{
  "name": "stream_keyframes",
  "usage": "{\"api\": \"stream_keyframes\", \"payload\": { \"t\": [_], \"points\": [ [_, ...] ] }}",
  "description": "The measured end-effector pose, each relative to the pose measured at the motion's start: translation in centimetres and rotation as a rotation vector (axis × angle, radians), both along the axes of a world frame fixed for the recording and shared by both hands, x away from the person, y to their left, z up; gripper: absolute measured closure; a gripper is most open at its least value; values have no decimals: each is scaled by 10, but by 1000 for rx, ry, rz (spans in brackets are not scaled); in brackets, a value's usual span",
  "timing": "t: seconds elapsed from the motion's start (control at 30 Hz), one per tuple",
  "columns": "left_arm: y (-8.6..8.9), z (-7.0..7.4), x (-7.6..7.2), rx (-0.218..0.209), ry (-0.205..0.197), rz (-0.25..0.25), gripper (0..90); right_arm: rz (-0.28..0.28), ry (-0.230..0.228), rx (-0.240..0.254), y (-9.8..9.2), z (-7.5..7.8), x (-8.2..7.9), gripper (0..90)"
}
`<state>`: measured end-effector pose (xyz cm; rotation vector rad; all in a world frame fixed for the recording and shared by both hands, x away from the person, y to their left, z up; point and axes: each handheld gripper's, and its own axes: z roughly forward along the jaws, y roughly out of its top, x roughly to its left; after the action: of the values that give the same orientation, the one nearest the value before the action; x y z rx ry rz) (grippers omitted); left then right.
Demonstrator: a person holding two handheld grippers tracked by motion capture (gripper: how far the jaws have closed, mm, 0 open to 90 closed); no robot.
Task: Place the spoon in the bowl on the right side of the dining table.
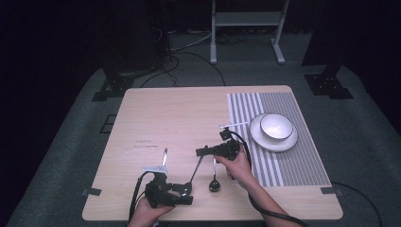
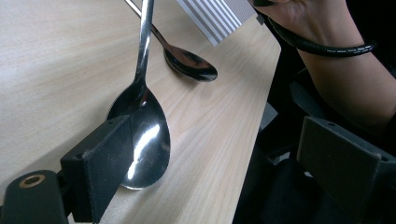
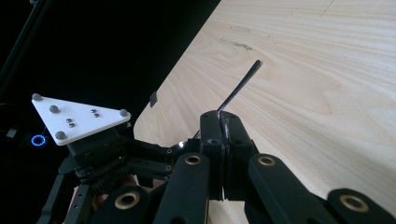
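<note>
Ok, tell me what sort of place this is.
Probably a recording studio or lab set up as a dining spot: a wooden table with a striped placemat, a bowl on a plate, dark curtains, floor cables and a stand frame behind.

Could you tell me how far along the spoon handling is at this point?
In hand: the right gripper is shut on the handle of one spoon, whose bowl lies beside the open left gripper. Left: a second spoon lies untouched on the table, and the bowl on the plate holds nothing visible.
</note>
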<state>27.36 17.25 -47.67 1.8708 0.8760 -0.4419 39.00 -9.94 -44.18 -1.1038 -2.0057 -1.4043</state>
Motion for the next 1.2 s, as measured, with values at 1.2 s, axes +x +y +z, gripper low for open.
{"api": "stream_keyframes", "payload": {
  "t": [1.2],
  "points": [
    [13, 8, -1, -31, -34, 19, 95, -118, -7, -27, -46, 28, 25, 886]
  ]
}}
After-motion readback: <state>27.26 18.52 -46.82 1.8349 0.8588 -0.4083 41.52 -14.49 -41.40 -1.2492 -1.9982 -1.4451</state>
